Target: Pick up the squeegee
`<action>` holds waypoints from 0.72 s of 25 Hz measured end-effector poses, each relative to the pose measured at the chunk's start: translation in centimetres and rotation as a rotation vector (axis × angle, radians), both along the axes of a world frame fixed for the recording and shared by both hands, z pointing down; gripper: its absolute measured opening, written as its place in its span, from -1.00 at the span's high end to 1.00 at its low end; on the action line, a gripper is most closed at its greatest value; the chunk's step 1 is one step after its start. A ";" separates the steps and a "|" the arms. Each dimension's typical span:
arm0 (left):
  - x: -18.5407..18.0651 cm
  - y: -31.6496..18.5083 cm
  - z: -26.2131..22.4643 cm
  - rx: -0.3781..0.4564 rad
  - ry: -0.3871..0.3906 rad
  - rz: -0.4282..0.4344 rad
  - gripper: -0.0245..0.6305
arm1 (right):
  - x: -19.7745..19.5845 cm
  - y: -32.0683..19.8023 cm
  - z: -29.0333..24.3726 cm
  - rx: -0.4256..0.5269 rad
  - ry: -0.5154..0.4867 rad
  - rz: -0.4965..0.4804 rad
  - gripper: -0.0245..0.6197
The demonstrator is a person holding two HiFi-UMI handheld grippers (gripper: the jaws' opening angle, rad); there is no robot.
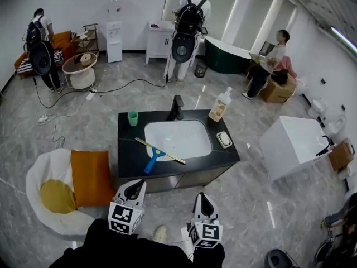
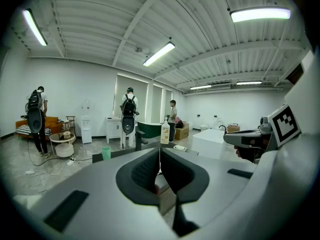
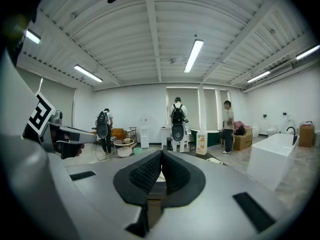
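Observation:
The squeegee [image 1: 159,154], blue handle and long yellow blade, lies on the black countertop [image 1: 128,155] at the front left edge of the white sink basin [image 1: 177,138]. Both grippers are held short of the counter's near edge. My left gripper [image 1: 135,188] is shut and holds nothing; its jaws meet in the left gripper view [image 2: 160,160]. My right gripper [image 1: 204,204] is also shut and empty, pads together in the right gripper view [image 3: 161,173]. The squeegee is hidden behind the jaws in both gripper views.
On the counter stand a green cup [image 1: 133,118], a black faucet [image 1: 177,108], a soap bottle [image 1: 221,105] and a soap dish [image 1: 224,139]. A white chair with an orange cushion [image 1: 91,176] sits left of it, a white tub [image 1: 293,144] to the right. People stand farther back.

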State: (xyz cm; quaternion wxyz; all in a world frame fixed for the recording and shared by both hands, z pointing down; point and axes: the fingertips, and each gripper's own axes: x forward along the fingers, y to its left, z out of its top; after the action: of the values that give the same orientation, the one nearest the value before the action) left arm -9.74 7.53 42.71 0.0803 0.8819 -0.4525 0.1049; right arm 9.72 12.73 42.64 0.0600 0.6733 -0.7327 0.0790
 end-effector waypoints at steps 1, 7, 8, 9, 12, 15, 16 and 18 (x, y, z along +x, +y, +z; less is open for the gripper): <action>0.5 -0.3 0.1 -0.001 -0.002 -0.008 0.85 | 0.5 -0.4 0.1 0.000 -0.001 -0.011 0.88; 3.3 -1.7 0.4 0.003 -0.009 -0.051 0.85 | 3.1 -2.6 0.6 0.000 -0.007 -0.062 0.88; 3.7 -1.8 0.4 0.004 -0.010 -0.059 0.85 | 3.5 -3.0 0.6 0.001 -0.010 -0.070 0.88; 4.0 -1.9 0.3 0.005 -0.011 -0.066 0.85 | 3.8 -3.3 0.7 0.003 -0.011 -0.077 0.88; 4.6 -2.3 0.1 0.014 -0.015 -0.088 0.85 | 4.6 -4.1 0.8 0.011 -0.018 -0.097 0.88; 4.8 -2.7 -0.3 0.028 -0.023 -0.108 0.85 | 4.7 -4.9 0.8 0.018 -0.031 -0.117 0.88; 4.8 -2.9 -0.4 0.033 -0.025 -0.115 0.85 | 4.8 -5.1 0.9 0.021 -0.032 -0.122 0.88; 4.8 -3.3 -0.5 0.037 -0.030 -0.127 0.85 | 5.0 -5.7 1.1 0.025 -0.034 -0.130 0.88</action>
State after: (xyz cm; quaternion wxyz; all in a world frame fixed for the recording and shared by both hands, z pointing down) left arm -4.96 4.21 42.22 0.0637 0.8510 -0.5107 0.1045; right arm 14.73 7.06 43.72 0.0444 0.6235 -0.7768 0.0773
